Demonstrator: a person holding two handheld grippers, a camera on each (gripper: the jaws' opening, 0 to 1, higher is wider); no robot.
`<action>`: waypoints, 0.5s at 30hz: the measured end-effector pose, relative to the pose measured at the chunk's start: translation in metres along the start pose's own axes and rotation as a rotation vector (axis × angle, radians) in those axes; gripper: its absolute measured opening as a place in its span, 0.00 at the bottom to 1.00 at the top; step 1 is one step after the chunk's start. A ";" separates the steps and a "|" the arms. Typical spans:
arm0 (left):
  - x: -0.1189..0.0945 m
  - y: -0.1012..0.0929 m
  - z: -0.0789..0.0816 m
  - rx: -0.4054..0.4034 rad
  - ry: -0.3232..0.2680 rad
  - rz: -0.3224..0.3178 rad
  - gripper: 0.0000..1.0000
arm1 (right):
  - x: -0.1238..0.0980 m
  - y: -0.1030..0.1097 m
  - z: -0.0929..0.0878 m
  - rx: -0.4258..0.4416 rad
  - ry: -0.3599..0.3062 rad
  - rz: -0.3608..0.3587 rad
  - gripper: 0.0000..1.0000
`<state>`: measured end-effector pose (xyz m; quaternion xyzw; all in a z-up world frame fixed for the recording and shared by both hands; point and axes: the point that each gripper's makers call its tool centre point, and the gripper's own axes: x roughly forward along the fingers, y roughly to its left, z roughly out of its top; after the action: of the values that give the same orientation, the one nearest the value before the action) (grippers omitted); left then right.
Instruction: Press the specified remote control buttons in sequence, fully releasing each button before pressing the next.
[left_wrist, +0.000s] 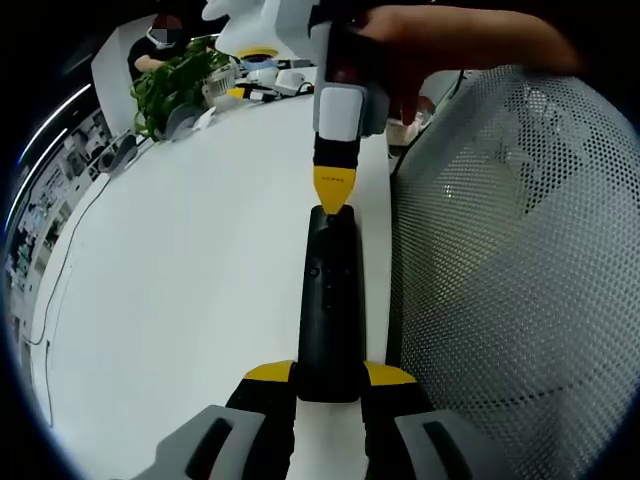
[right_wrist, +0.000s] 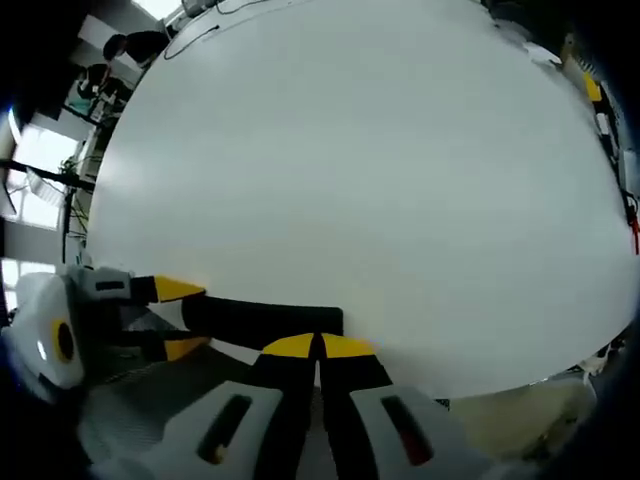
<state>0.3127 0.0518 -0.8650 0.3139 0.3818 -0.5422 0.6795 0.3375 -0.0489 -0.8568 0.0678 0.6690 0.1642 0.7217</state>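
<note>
Left tongs clamped at a black bar's near end, right tongs closed, tips pressing its far end

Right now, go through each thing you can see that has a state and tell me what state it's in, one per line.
remote control: flat on the white table, clamped at its near end by the left gripper, far end under the right gripper's tip.
left gripper: shut on the remote control.
right gripper: jaws together, tips down on the remote's end.
mesh chair back: beside the table edge, untouched.
</note>
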 end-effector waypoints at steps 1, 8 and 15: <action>0.000 0.000 0.000 0.000 0.000 0.000 0.25 | 0.000 0.002 0.001 0.001 -0.008 0.009 0.00; 0.001 0.000 0.000 -0.002 -0.001 -0.001 0.25 | 0.005 0.006 -0.004 0.001 0.029 0.036 0.00; 0.001 0.000 0.001 -0.001 -0.002 -0.001 0.25 | 0.003 0.006 -0.003 -0.019 0.021 0.026 0.00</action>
<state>0.3127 0.0509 -0.8656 0.3126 0.3816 -0.5427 0.6798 0.3339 -0.0423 -0.8582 0.0680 0.6739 0.1804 0.7132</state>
